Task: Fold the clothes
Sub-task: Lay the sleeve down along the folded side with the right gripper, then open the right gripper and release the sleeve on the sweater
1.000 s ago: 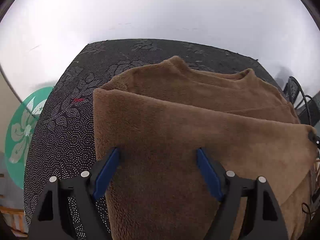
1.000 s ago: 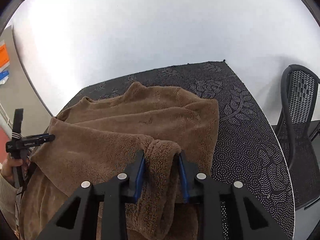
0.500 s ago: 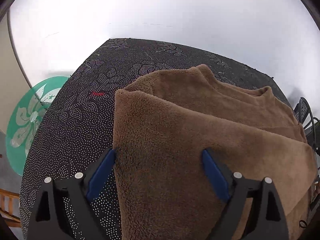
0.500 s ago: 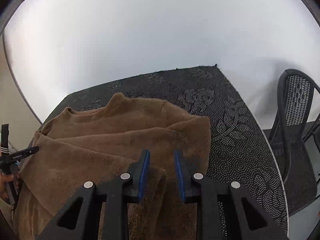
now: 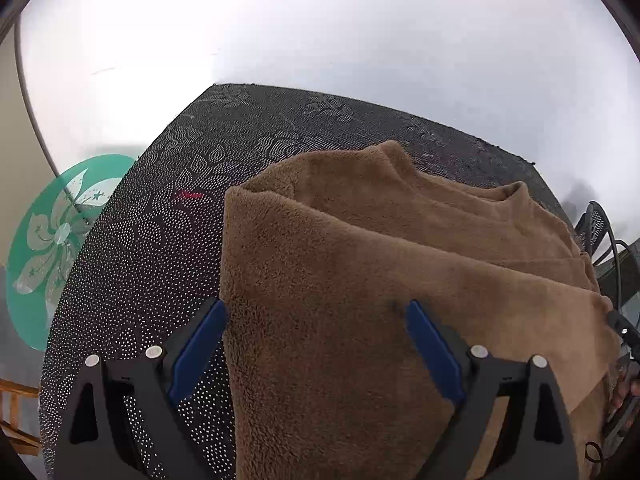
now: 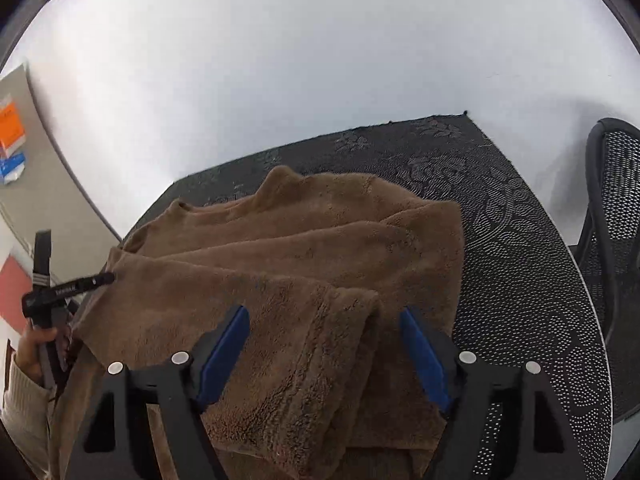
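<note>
A brown fleece garment [image 5: 360, 272] lies partly folded on the black dotted tablecloth [image 5: 168, 240], its collar at the far side. My left gripper [image 5: 316, 332] hovers over the garment's left part, open wide, with nothing between its blue pads [image 5: 200, 344]. In the right wrist view the same garment [image 6: 320, 248] has a folded-over flap lying near the front. Above that flap my right gripper [image 6: 324, 340] stands open and grips nothing. The left gripper [image 6: 60, 292] also shows at the left edge there, held by a hand [image 6: 34, 346].
The table's far edge meets a white wall [image 6: 320, 60]. A black mesh chair [image 6: 612, 216] stands off the right side of the table. A green round disc with a flower print [image 5: 56, 236] sits beyond the left edge. Bare tablecloth [image 6: 520, 264] shows right of the garment.
My right gripper, shut on a fold of the garment a second ago, has let go and opened wide; the fold now lies flat. The left gripper stayed open and drew back slightly.
</note>
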Demonstrator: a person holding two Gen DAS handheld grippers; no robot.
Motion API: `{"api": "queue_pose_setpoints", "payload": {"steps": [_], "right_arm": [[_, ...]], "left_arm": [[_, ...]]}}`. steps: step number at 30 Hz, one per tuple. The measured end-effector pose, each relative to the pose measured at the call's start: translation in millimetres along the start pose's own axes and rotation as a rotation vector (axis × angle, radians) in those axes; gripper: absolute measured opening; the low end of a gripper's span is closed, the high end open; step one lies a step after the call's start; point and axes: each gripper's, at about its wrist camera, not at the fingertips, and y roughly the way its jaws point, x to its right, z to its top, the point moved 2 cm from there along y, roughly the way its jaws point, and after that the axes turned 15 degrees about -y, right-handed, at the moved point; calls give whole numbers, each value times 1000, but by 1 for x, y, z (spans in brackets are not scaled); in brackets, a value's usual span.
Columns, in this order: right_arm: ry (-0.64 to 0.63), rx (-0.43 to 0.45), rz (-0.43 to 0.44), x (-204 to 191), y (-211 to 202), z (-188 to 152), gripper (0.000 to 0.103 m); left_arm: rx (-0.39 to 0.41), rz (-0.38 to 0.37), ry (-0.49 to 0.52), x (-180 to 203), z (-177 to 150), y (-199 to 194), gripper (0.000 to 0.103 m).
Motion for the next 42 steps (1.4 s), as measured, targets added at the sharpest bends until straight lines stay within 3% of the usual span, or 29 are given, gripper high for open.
{"api": "queue_pose_setpoints", "payload": {"steps": [1, 5, 10, 16, 25, 28, 29, 31, 37, 42], "right_arm": [[-20, -19, -8, -4, 6, -1, 78], [-53, -56, -43, -10, 18, -2, 38], [-98, 19, -88, -18, -1, 16, 27], [-150, 93, -161, -21, -13, 40, 26], [-47, -71, -140, 6, 38, 12, 27], [-42, -71, -124, 6, 38, 10, 36], [-43, -69, -127, 6, 37, 10, 48], [-52, -60, -153, 5, 31, 10, 60], [-69, 5, -210, -1, 4, 11, 61], [-115, 75, -180, -22, -21, 17, 61]], "left_arm": [[3, -13, 17, 5, 1, -3, 94], [-34, -38, 82, 24, 3, 5, 94], [-68, 13, 58, 18, 8, 28, 92], [-25, 33, 5, 10, 12, 29, 92], [-7, 58, 11, 11, 11, 34, 93], [-7, 63, 13, 12, 10, 34, 93], [-5, 61, 12, 12, 10, 33, 93], [-2, 48, 7, 12, 10, 27, 93], [24, 1, 2, 13, 9, 3, 94], [20, -74, 97, 36, -3, -17, 94]]}}
